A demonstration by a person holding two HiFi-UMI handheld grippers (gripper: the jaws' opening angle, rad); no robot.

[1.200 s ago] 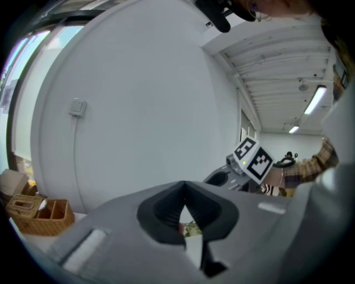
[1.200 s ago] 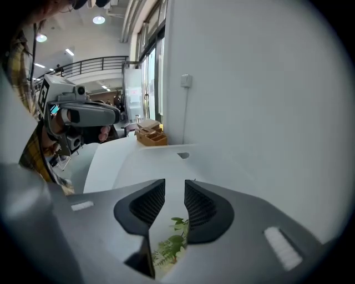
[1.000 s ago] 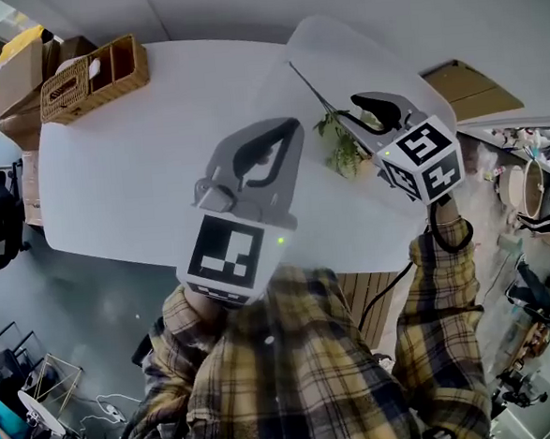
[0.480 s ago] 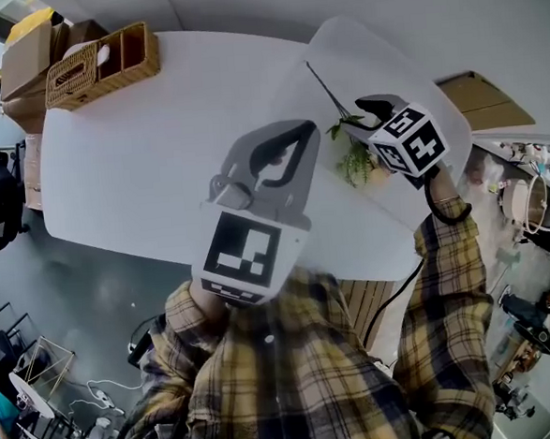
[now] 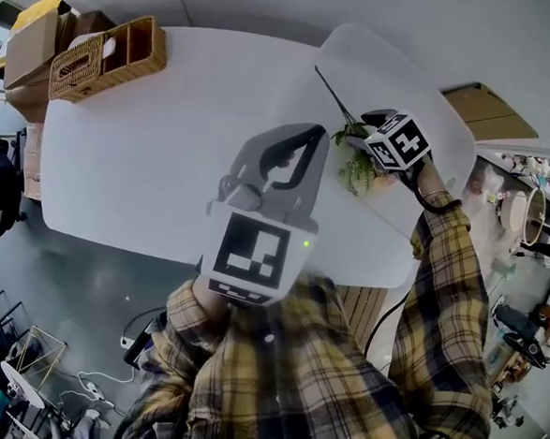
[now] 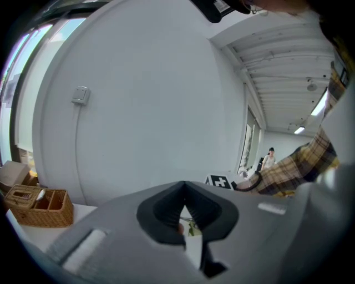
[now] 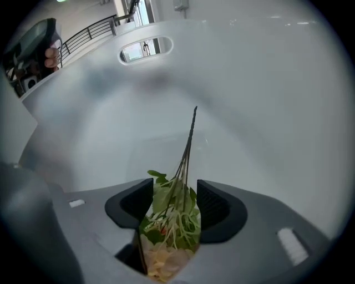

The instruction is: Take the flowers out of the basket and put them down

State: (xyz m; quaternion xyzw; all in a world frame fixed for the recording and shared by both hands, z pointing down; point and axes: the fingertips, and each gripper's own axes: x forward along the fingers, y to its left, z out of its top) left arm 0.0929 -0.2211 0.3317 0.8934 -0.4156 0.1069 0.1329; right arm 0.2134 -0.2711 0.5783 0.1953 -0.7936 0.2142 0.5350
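The right gripper (image 5: pixel 372 125) is held low over the right side of the white table (image 5: pixel 138 139). In the right gripper view its jaws (image 7: pixel 175 191) are seen opening. The flowers (image 7: pixel 172 222) lie between them, and the ribbed pads (image 7: pixel 213 202) are not pressed on the stems. The pale blossoms are seen nearest the camera, the green leaves at the pads, and the thin dark stems are pointed away across the table.

In the head view the flowers (image 5: pixel 358 166) are found on the table surface just beside the right gripper, outside the wicker basket (image 5: pixel 104 59). The basket is placed at the far left corner of the table, well apart from the flowers.

The left gripper (image 5: pixel 289 152) is held raised in front of the person's plaid shirt (image 5: pixel 295 372). Its jaws (image 6: pixel 184 186) are closed tip to tip, and nothing is held between them.
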